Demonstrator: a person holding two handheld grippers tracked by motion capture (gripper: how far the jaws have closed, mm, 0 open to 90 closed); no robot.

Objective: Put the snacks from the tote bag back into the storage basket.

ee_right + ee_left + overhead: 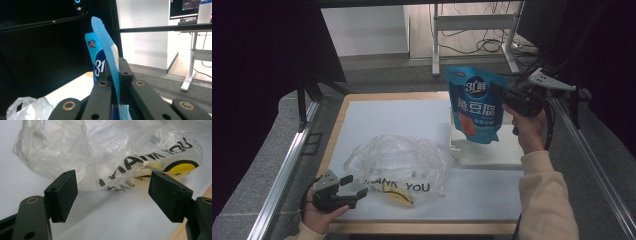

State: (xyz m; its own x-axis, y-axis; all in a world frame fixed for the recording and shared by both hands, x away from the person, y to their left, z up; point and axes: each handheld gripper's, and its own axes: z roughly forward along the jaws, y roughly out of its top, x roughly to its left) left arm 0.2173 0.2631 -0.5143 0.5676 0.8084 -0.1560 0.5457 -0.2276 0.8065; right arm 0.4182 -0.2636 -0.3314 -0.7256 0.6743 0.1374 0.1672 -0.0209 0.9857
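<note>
The right gripper [506, 96] holds the blue printed snack pouch [474, 105] aloft over the table's [377, 112] far right corner, fingers clamped. Judged next: lower it into the crumpled clear plastic bag [399, 162] near the front edge, where the left gripper [353, 185] waits, fingers wide.

The left gripper [353, 186] sits low at the near left, held from beneath by the left hand [319, 214], its fingers [62, 193] spread wide with nothing between them. The right gripper [501, 93] is raised at the far right, level, its fingers [124, 71] clamped tight; the right hand [528, 129] and cream sleeve rise below, wrist seemingly bent.
</note>
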